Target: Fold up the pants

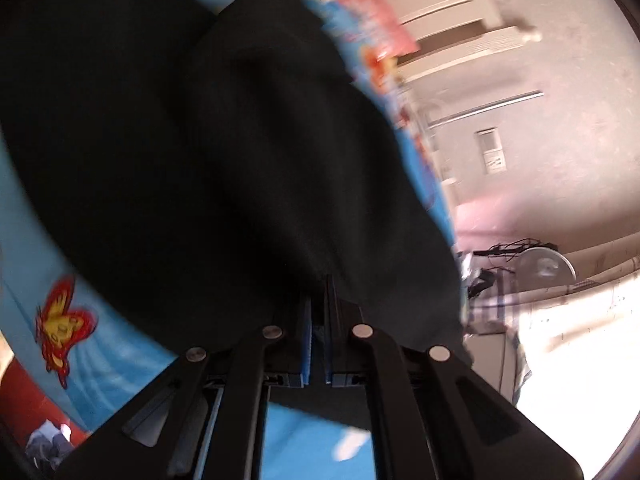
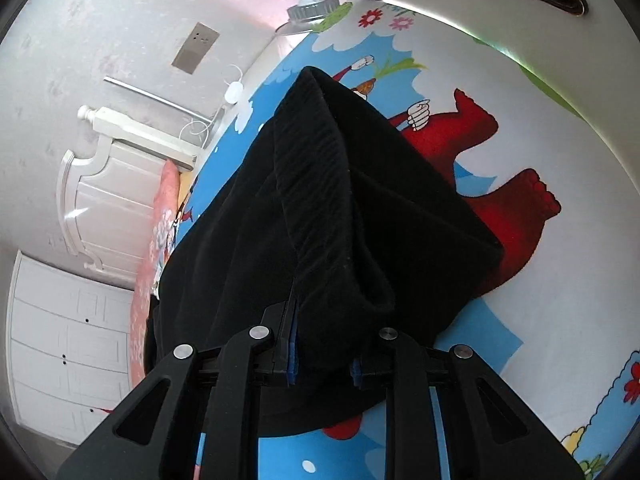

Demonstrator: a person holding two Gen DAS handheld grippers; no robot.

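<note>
Cartoon-print bedsheet [image 2: 520,92] is carrying black pants [image 2: 320,208]; both grippers are gripping the cloth.

Left wrist view is smearing with blur, so the pants' [image 1: 224,160] folds and far edge are hard to make out. Left gripper [image 1: 318,320] fingers are sitting almost together, pinching a thin edge of the pants. Right gripper [image 2: 324,344] fingers are standing slightly apart, clamping a thick bunched fold that is hiding the fingertips.
</note>
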